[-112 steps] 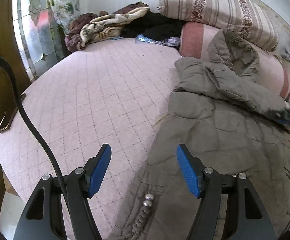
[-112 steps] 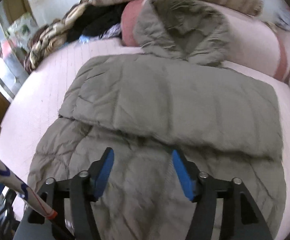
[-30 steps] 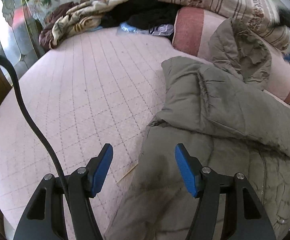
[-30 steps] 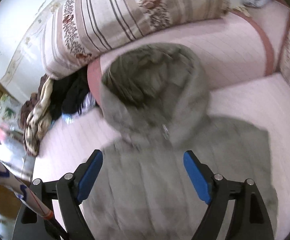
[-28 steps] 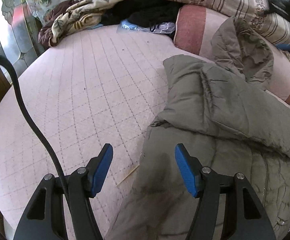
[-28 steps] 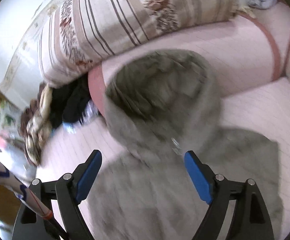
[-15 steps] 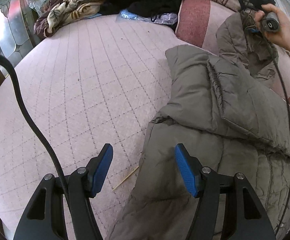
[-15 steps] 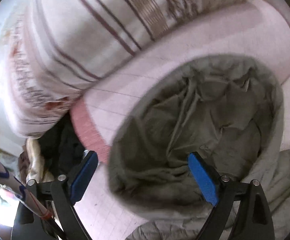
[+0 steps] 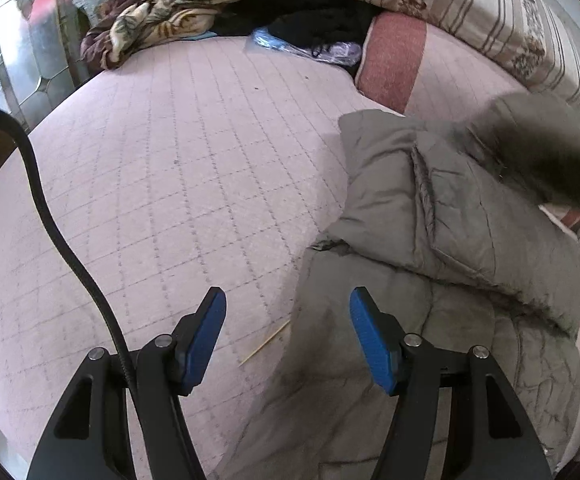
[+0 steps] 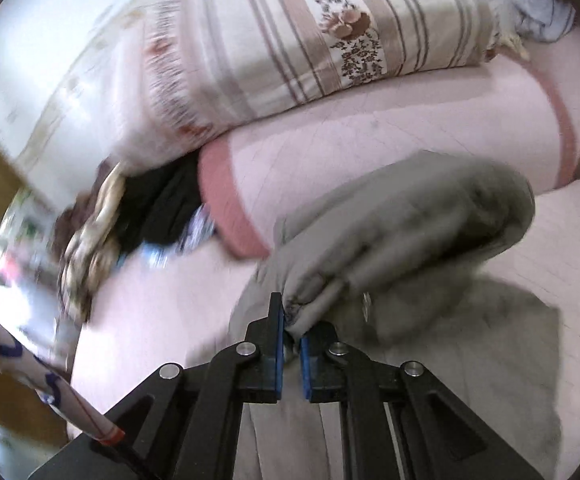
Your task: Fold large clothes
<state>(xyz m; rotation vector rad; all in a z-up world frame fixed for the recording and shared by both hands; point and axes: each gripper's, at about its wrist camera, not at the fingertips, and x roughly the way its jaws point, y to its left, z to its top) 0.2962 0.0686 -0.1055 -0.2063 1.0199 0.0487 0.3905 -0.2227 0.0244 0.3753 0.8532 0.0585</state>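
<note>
Coat (image 9: pixel 430 264), grey, on bed (image 9: pixel 178 168): hood (image 10: pixel 410 232) edge pinched in clenched right claw (image 10: pixel 290 344), left claw (image 9: pixel 286 336) released just above hem; thin grip may slip, dropping hood askew

- The jacket (image 9: pixel 442 264) lies on the bed (image 9: pixel 170 184), filling the left wrist view from 2 to 5 o'clock.
- Its hood (image 10: pixel 410 232), blurred, seems lifted above the jacket body, its rim between the right gripper (image 10: pixel 292 344) pads.
- A heap of clothes (image 9: pixel 194 20) sits at 11 o'clock.
- The striped pillow (image 9: pixel 470 4) rests at 1 o'clock, behind the jacket.
</note>
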